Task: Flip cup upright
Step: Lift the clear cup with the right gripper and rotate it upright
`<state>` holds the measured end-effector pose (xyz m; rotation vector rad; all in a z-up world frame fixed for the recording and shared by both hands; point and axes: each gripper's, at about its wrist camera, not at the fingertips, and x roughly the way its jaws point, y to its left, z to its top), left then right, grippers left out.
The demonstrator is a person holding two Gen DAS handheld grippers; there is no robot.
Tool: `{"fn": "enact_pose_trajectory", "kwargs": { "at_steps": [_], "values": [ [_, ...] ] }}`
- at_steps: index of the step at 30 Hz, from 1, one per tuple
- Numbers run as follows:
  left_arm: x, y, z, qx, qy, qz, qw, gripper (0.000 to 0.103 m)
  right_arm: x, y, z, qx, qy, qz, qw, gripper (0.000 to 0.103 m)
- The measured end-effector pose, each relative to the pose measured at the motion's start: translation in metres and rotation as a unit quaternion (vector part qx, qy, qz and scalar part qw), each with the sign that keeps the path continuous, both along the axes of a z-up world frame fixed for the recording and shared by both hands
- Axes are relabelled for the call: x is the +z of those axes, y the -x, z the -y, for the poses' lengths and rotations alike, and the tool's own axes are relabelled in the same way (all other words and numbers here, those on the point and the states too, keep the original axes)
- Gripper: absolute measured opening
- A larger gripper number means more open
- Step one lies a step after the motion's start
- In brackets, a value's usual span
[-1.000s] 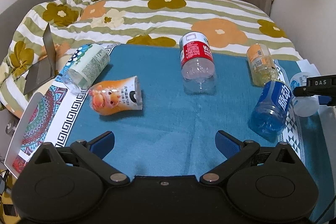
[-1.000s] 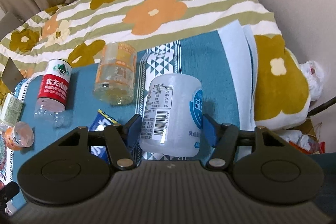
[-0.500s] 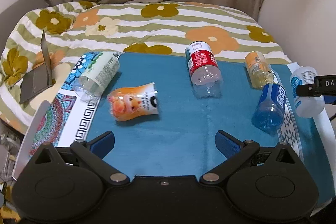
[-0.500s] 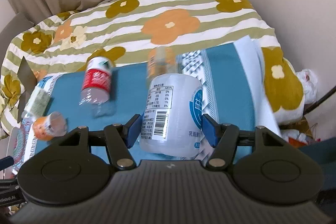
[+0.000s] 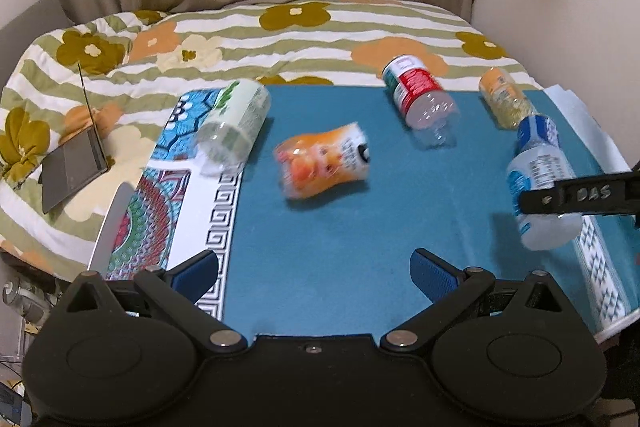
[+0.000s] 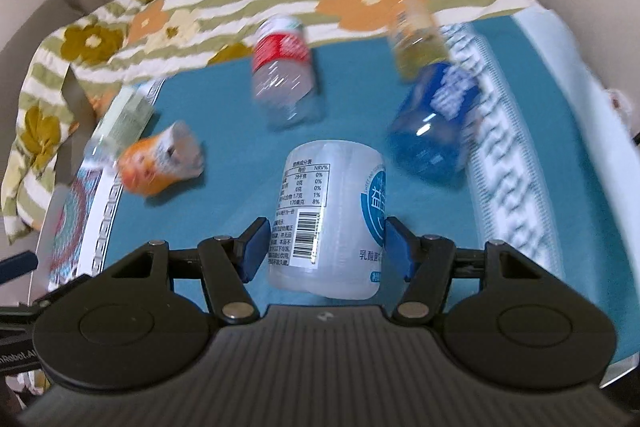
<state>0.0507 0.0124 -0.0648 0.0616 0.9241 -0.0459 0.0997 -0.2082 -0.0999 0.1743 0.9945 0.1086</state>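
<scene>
My right gripper (image 6: 325, 247) is shut on a white translucent cup with a barcode label (image 6: 329, 215) and holds it above the blue mat; the cup also shows in the left wrist view (image 5: 540, 195), tilted, with the right gripper's finger across it. My left gripper (image 5: 314, 271) is open and empty over the near part of the blue mat (image 5: 340, 247). Several other cups lie on their sides: an orange one (image 5: 324, 163), a green-white one (image 5: 236, 123), a red-labelled clear one (image 5: 420, 99), a yellow one (image 5: 504, 99) and a blue one (image 6: 436, 123).
The mat lies on a bed with a flowered striped cover (image 5: 240, 39). A laptop (image 5: 76, 155) stands half open at the left edge. A patterned cloth (image 5: 160, 195) borders the mat's left side. Curtains and a wall stand behind and to the right.
My right gripper has lifted the white cup off the mat's right edge and carried it left over the mat. The left gripper has drawn back and turned left, still open.
</scene>
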Motion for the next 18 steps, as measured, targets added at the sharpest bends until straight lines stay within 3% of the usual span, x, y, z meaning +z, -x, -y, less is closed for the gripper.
{"fn": "enact_pose_trajectory", "kwargs": {
  "at_steps": [7, 13, 18],
  "values": [
    [-0.015, 0.006, -0.018, -0.017, -0.003, -0.01, 0.9998, 0.103, -0.033, 0.008, -0.04, 0.027, 0.02, -0.012, 0.999, 0.077],
    [-0.018, 0.009, -0.025, -0.021, 0.003, -0.012, 0.9997, 0.103, -0.04, 0.007, -0.049, 0.033, 0.039, -0.015, 0.999, 0.08],
    [-0.017, 0.01, -0.028, -0.022, 0.0, -0.01, 0.9997, 0.103, -0.042, 0.005, -0.047, 0.023, 0.043, -0.018, 0.999, 0.099]
  ]
}}
